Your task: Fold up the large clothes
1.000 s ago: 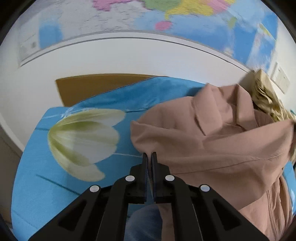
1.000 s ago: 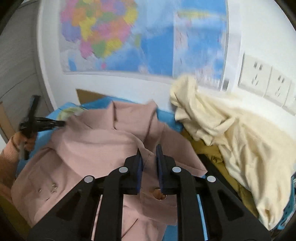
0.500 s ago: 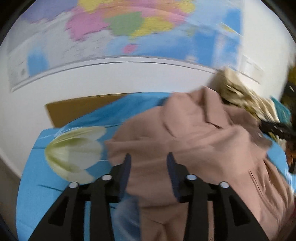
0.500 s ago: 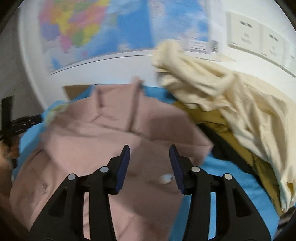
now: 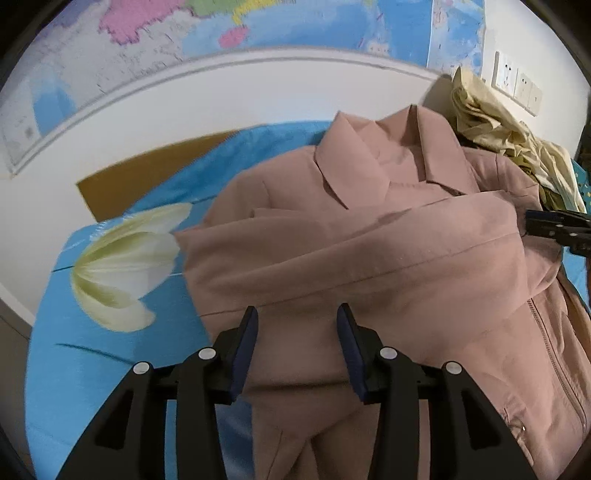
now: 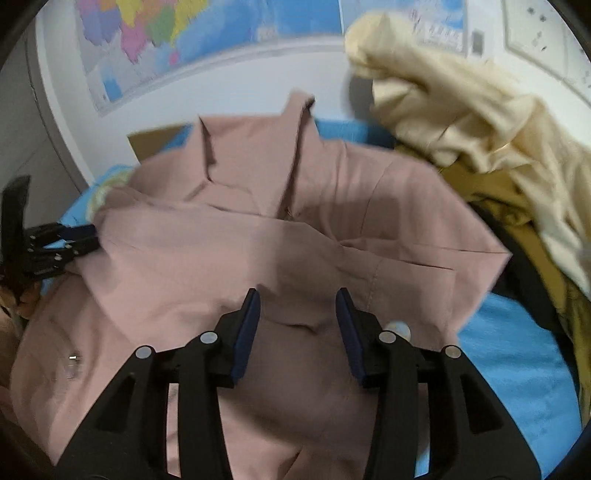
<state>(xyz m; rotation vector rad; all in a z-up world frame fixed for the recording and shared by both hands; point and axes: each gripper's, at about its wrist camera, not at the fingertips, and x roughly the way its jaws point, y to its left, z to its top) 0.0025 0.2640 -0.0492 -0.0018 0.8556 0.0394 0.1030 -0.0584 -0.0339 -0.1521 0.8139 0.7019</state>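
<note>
Probably a home bedroom: floral bedsheet point(image 5: 122, 266), wall map point(image 5: 295, 26), heaped clothes point(image 6: 461, 110).

The left gripper point(image 5: 297, 314) is angled downward, and its jaws are opening; the dark blue pads point(image 5: 246, 343) are set apart with nothing pinched between them. The right gripper point(image 6: 297, 299) is likewise pitched downward, its jaws parted and nothing clamped. In the right wrist view the left gripper is seen side-on at the left edge, carried by a hand point(image 6: 22, 299) that is only partly visible and blurred.
</note>
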